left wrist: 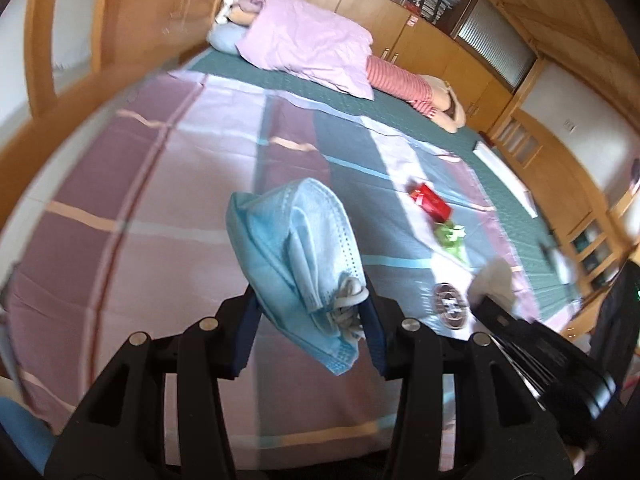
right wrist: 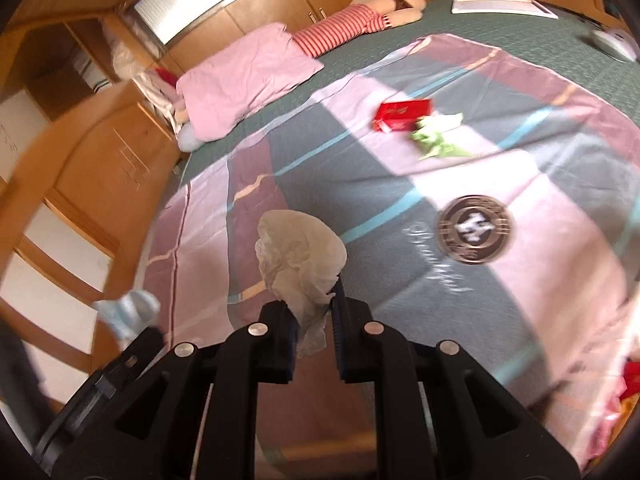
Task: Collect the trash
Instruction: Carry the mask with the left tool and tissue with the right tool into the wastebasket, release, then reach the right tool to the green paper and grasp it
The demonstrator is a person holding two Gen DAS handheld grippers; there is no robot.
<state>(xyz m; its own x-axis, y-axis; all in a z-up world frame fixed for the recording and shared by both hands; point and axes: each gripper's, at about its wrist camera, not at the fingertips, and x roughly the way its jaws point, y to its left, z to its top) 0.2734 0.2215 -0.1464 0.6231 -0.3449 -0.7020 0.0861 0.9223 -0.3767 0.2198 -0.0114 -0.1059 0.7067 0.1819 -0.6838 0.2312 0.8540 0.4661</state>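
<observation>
Blue face mask (left wrist: 296, 256) pinched in the left tool (left wrist: 312, 320), hanging clear above the striped bedspread (left wrist: 160, 184); crumpled white tissue (right wrist: 298, 264) pinched in the right tool (right wrist: 314, 320), likewise lifted off the bed. Both pieces apparently ready to be carried to a bin, none in view. Best done with both grips kept firm and the loads raised enough that the mask's dangling lower edge and the tissue's loose tail avoid dragging on the cover. Left tool narrowed around the folded mask and its bunched ear loops, pads pressing both sides; right tool almost pressed together on the tissue's thin neck. More trash left on the bedspread farther ahead: red packet (right wrist: 402, 114), touching a crumpled green wrapper (right wrist: 438, 136), well apart from both tools. Round printed emblem (right wrist: 474, 230) between.
</observation>
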